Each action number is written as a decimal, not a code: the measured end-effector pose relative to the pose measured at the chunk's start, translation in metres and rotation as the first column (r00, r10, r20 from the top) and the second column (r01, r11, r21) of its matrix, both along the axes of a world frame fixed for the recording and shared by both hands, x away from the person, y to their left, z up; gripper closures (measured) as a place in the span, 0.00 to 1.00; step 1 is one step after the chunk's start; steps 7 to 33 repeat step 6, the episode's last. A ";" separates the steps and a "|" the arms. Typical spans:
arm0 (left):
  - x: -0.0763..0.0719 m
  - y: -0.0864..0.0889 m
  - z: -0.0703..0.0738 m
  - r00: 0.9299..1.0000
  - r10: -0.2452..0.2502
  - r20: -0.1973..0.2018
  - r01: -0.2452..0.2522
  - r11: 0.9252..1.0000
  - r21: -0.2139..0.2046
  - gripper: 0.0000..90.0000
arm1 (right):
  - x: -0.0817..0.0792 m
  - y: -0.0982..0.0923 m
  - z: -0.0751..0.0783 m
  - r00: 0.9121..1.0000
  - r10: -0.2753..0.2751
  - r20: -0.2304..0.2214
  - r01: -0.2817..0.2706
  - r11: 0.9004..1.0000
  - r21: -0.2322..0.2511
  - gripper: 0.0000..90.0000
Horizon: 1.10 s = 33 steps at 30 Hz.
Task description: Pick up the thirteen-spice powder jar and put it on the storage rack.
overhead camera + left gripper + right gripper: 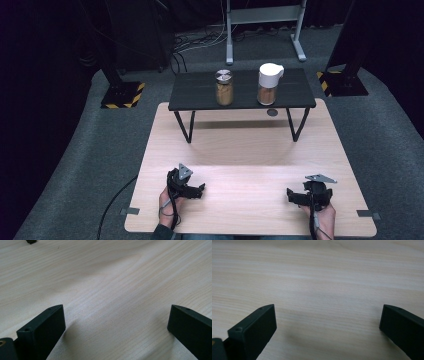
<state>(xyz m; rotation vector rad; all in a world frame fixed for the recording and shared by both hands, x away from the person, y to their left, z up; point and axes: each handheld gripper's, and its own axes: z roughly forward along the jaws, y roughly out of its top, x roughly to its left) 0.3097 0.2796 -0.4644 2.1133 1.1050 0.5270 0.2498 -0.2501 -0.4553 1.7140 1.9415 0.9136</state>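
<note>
My left gripper (200, 190) rests low over the wooden table (240, 150) near its front left, held by a hand, its jaws pointing right. Its own view shows the left gripper (116, 320) open, with bare wood between the jaws. My right gripper (291, 195) sits near the front right, jaws pointing left, and its own view shows the right gripper (328, 320) open over bare wood. On a small black shelf (200, 97) at the table's far side stand a glass jar with a metal lid (224, 87) and a jar with a white lid (269, 83), both holding brown contents.
The shelf stands on thin black legs (185, 125) with open room beneath. A small dark round mark (272, 112) lies behind it. Stand bases with yellow-black stripes (122, 95) sit on the grey carpet on either side. A cable (117, 200) trails left off the table.
</note>
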 end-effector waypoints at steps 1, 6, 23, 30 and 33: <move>0.000 0.000 0.000 1.000 0.000 0.000 0.000 1.000 0.000 0.01 | -0.002 0.001 -0.004 1.000 0.004 0.021 -0.004 1.000 0.001 0.00; 0.000 0.000 0.000 1.000 0.003 0.000 -0.003 1.000 0.001 0.01 | -0.005 0.007 -0.012 0.998 -0.001 0.064 0.002 1.000 -0.017 0.00; 0.000 0.000 0.000 1.000 0.003 0.000 -0.003 1.000 0.001 0.01 | -0.005 0.007 -0.012 0.998 -0.001 0.064 0.002 1.000 -0.017 0.00; 0.000 0.000 0.000 1.000 0.003 0.000 -0.003 1.000 0.001 0.01 | -0.005 0.007 -0.012 0.998 -0.001 0.064 0.002 1.000 -0.017 0.00; 0.000 0.000 0.000 1.000 0.003 0.000 -0.003 1.000 0.001 0.01 | -0.005 0.007 -0.012 0.998 -0.001 0.064 0.002 1.000 -0.017 0.00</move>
